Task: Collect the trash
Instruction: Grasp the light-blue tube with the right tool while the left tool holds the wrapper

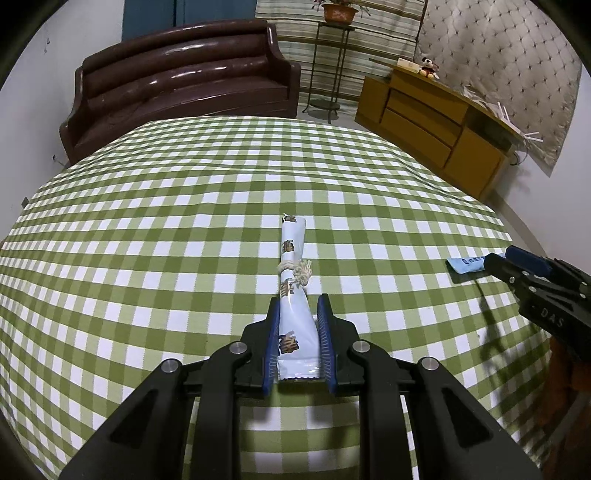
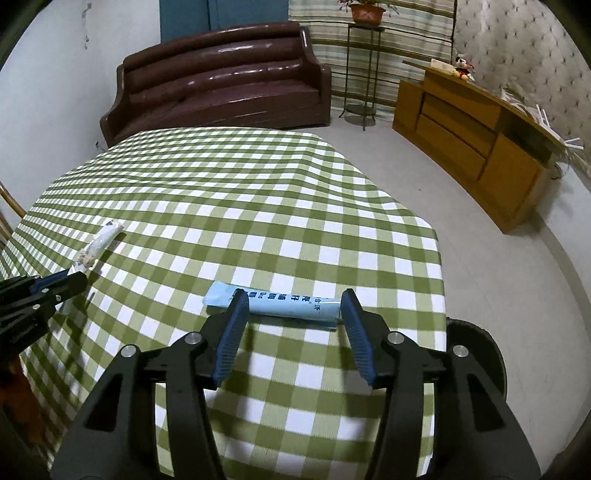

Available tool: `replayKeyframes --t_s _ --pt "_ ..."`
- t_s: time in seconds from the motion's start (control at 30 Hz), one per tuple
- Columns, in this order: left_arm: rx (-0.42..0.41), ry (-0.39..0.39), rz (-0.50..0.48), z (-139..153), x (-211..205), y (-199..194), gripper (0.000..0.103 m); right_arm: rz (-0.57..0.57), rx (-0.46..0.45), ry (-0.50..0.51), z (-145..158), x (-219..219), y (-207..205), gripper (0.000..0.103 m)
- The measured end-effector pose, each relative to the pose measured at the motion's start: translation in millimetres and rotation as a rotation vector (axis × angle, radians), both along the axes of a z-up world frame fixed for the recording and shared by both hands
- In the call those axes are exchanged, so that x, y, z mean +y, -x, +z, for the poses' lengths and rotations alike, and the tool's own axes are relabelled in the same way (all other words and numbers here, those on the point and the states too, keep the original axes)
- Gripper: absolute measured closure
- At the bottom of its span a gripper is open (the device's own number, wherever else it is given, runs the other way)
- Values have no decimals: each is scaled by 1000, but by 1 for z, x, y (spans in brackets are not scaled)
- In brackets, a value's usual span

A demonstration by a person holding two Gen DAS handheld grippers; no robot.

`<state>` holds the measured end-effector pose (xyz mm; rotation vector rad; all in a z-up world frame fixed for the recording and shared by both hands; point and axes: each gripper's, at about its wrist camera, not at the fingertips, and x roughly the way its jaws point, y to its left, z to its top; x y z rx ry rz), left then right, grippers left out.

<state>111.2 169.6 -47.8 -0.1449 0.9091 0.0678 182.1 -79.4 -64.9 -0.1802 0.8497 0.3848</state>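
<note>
I count two pieces of trash on the table (image 2: 258,206), which is covered with a green and white checked cloth. The first is a pale blue wrapper (image 1: 291,295) tied around its middle with one piece of beige string (image 1: 295,271). In the left wrist view it runs from the centre of the frame down to the lower centre, and the left gripper (image 1: 298,332) is clamped on its near end, with both blue pads pressing its sides. In the right wrist view the same wrapper shows at the left edge.

The second is a light blue tube-like packet (image 2: 280,304) with dark printed characters. It lies crosswise in the centre of the right wrist view. The right gripper (image 2: 293,321) has its jaws spread apart, one finger in front of each end of the packet. I think the pads do not touch it, but the angle makes it hard to be sure.

At the lower right edge of that view I see one dark round object (image 2: 476,354), partly hidden.

In the upper part of both views there are one brown sofa (image 2: 221,77), one metal stand (image 2: 364,70) with one potted plant (image 2: 367,11), and one wooden cabinet (image 2: 472,144) with one small plush toy (image 2: 463,68) on top.
</note>
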Motion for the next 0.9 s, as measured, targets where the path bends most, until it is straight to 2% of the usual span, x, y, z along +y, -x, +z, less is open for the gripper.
replayKeyframes --t_s 0.2,0.27,0.4,0.53,0.7,0.9 --pt "-1 -2 18 -1 12 0 82 -9 6 -5 -1 1 -2 52" --pt "1 1 21 -2 14 1 82 -12 13 -13 -2 4 -2 51" --pt "4 4 17 -3 15 0 82 -5 51 -50 -6 9 0 41" --pt "8 9 21 -5 18 0 82 33 80 -58 -8 16 12 41" --pt "9 12 26 -6 21 -1 82 49 54 -54 -4 20 23 41" --pt "5 12 46 -4 29 2 82 -32 29 -73 4 6 3 41"
